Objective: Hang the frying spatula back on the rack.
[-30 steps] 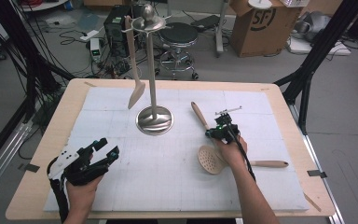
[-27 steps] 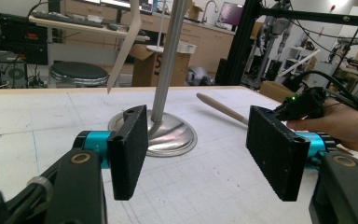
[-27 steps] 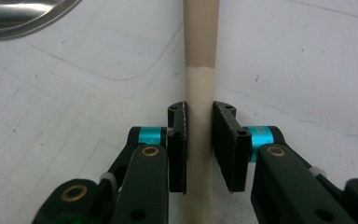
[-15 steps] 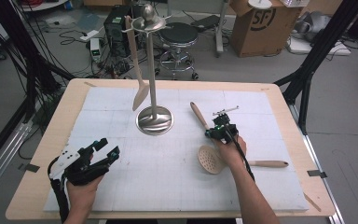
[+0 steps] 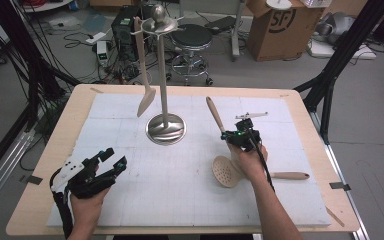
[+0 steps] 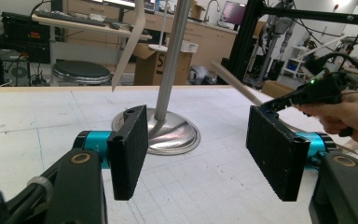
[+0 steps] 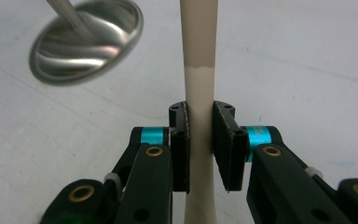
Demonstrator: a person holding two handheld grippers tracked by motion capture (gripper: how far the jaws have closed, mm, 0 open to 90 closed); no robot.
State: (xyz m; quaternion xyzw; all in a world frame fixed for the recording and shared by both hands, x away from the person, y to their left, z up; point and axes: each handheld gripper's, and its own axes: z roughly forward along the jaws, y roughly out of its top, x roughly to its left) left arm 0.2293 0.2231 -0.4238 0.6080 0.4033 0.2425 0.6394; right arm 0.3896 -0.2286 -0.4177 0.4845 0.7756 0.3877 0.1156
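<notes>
Your right gripper (image 7: 200, 140) is clamped on a beige utensil handle (image 7: 199, 42); the handle's far end is cut off at 12 o'clock in the right gripper view. Your right hand (image 5: 250, 162) hides part of the slotted spoon (image 5: 227, 171) lying on the surface (image 5: 180, 200). Your left gripper (image 6: 198, 147) hangs wide apart, holding nothing, with the metal stand (image 5: 165, 127) at its 12 o'clock; a spatula (image 5: 144, 75) hangs from that stand.
</notes>
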